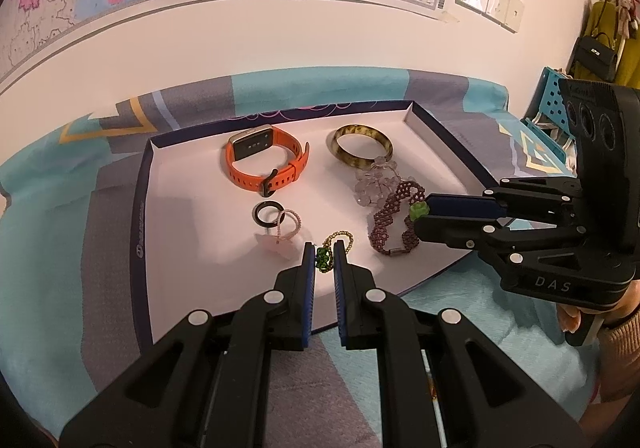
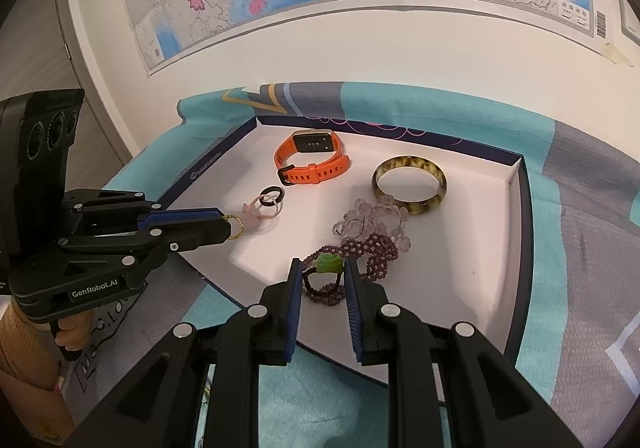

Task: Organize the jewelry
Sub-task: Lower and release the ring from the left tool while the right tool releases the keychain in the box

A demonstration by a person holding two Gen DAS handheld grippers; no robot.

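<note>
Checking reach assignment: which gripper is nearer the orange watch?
Left, marginally. The left gripper sits near the tray's front, below the orange watch, past the rings. The right gripper is further off to the watch's right, at the purple bracelet.

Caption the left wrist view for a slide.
Left gripper shut on a gold chain in the tray; right gripper pinches a green bead.

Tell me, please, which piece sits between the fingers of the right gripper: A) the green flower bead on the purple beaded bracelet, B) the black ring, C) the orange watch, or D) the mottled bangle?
A: in the right wrist view, the right gripper has the green flower bead of the purple beaded bracelet between its fingers.
</note>
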